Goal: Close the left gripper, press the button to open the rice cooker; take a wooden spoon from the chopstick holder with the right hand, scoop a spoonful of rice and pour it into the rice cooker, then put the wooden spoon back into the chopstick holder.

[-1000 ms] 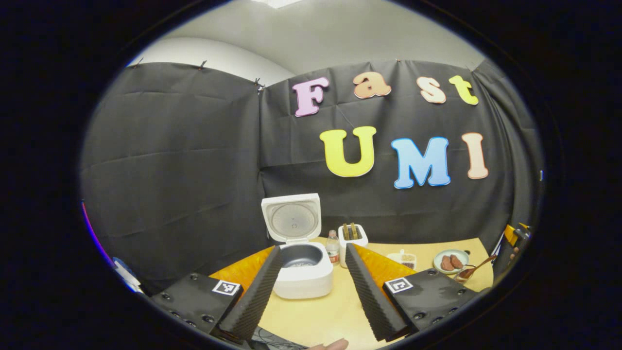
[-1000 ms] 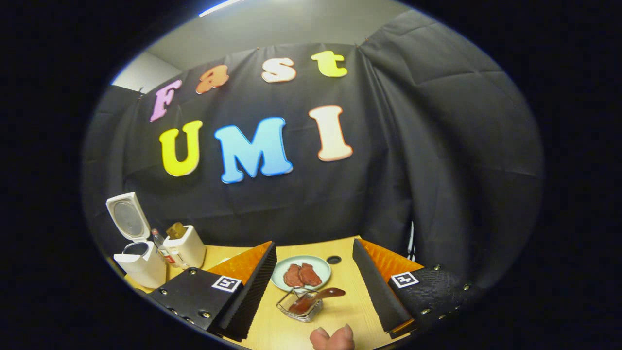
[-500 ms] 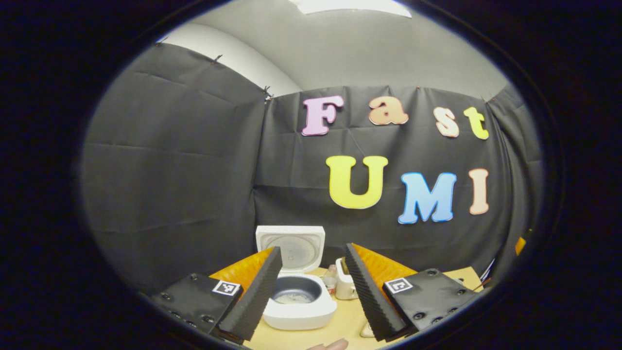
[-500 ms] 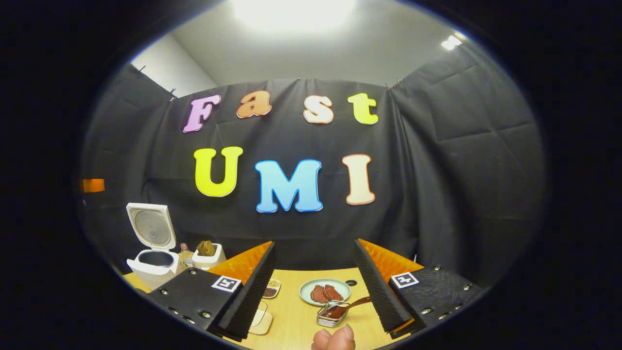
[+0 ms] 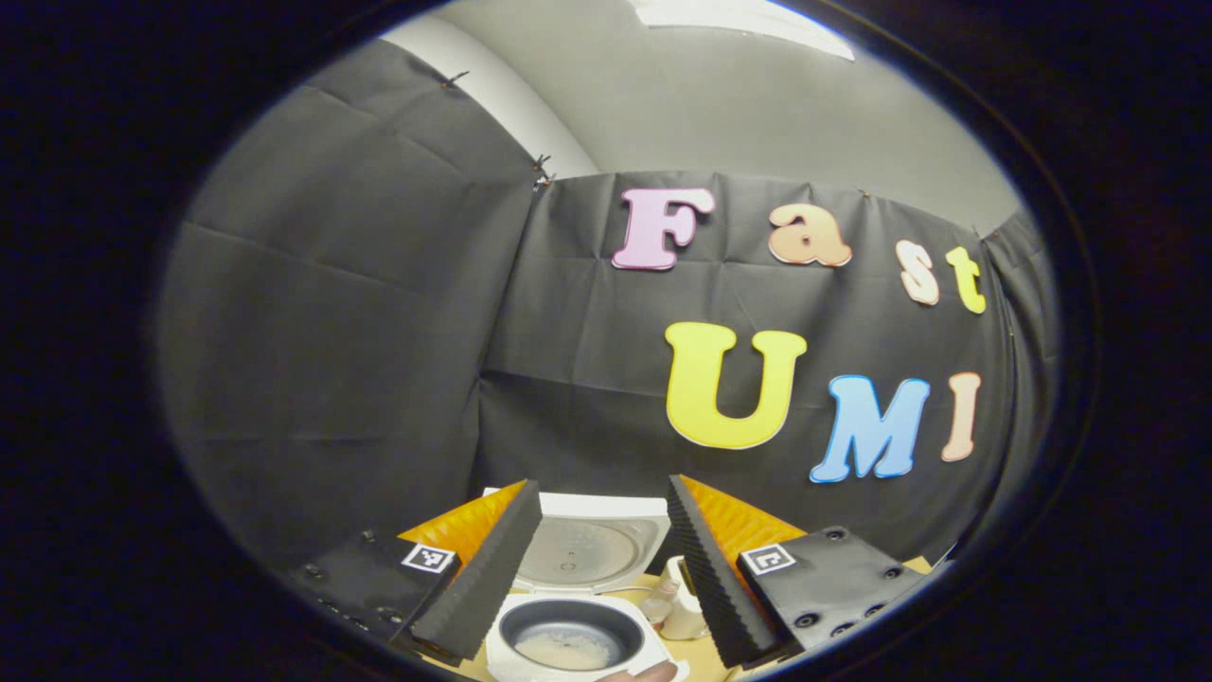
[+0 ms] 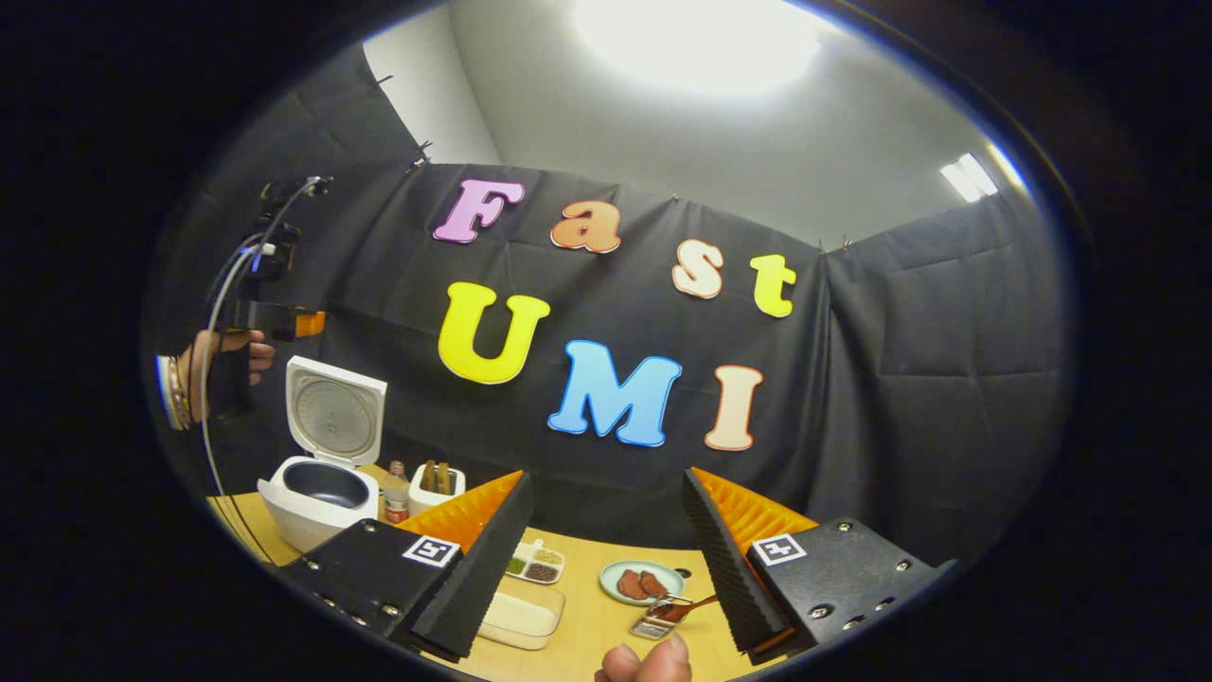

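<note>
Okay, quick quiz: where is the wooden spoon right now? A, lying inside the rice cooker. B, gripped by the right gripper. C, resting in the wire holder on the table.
C: the wooden spoon rests in the wire holder beside the plate, while the right gripper is open and empty.

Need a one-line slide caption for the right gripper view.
Open right tongs above the table; rice cooker lid up, wooden spoon resting in its holder.

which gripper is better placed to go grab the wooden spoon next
Right. The right gripper is open, with the wooden spoon in its holder just ahead between its fingers. The left gripper faces the open rice cooker instead.
</note>
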